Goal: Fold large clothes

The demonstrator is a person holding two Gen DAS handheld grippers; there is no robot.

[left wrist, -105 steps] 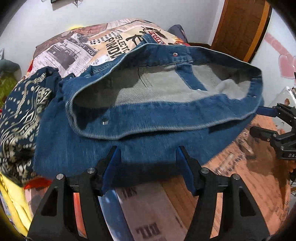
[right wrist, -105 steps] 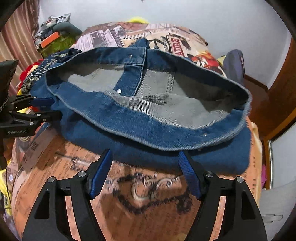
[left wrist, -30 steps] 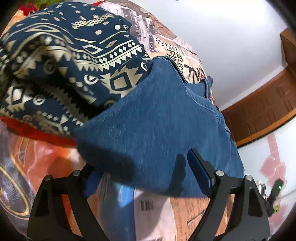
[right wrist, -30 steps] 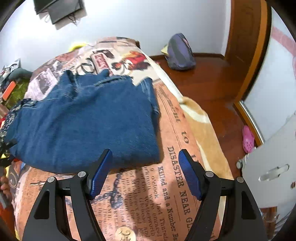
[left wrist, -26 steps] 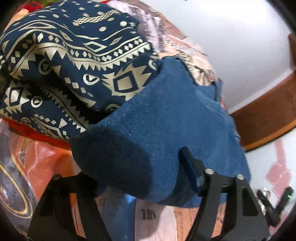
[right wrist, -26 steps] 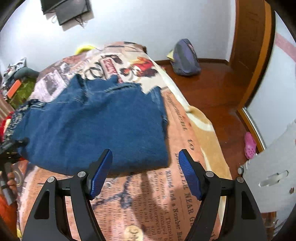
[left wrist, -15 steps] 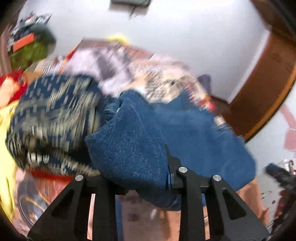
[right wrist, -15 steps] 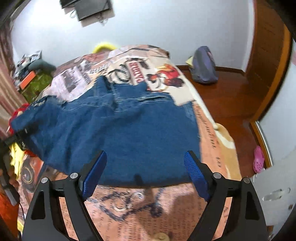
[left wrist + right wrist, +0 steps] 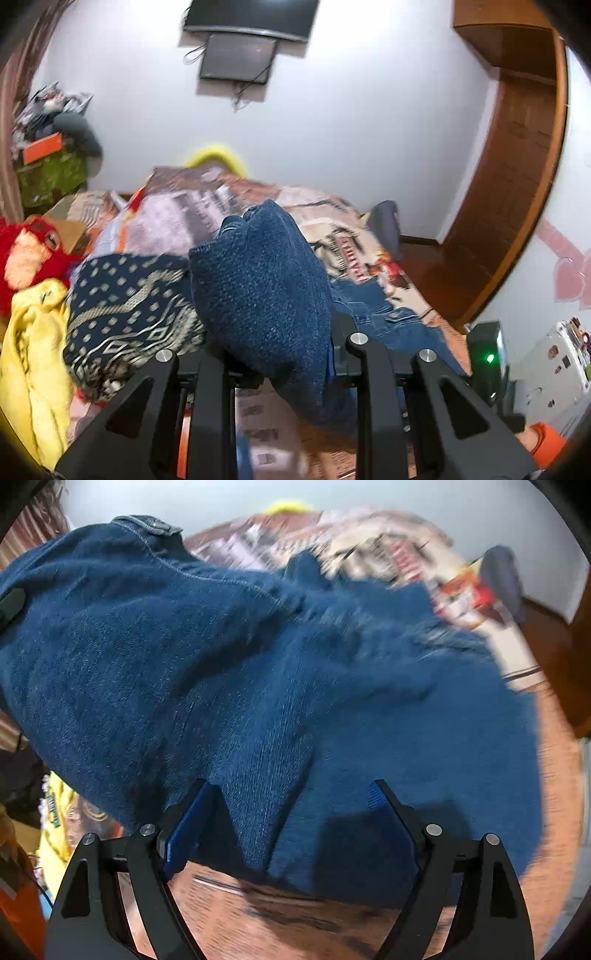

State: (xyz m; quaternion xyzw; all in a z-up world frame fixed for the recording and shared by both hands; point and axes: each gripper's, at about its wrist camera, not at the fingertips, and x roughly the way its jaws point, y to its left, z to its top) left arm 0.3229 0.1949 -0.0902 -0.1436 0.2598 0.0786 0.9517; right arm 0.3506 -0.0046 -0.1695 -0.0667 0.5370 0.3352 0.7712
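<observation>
A blue denim garment (image 9: 266, 288) lies partly folded on the printed bedspread (image 9: 354, 251). My left gripper (image 9: 275, 350) is shut on its left edge and holds a thick bunch of denim lifted above the bed. In the right wrist view the denim (image 9: 295, 672) fills most of the frame, raised on the left and flat on the right. My right gripper (image 9: 288, 812) is open, its blue pads (image 9: 184, 830) spread just over the near edge of the denim, holding nothing.
A navy patterned cloth (image 9: 125, 306), a yellow garment (image 9: 33, 350) and a red item (image 9: 29, 254) are piled at the left. A dark bag (image 9: 386, 221) lies on the wooden floor by the door (image 9: 517, 192). A screen (image 9: 236, 55) hangs on the far wall.
My left gripper closed on the denim's left edge and lifted it up and rightward. My right gripper moved in close over the denim's near edge, still open.
</observation>
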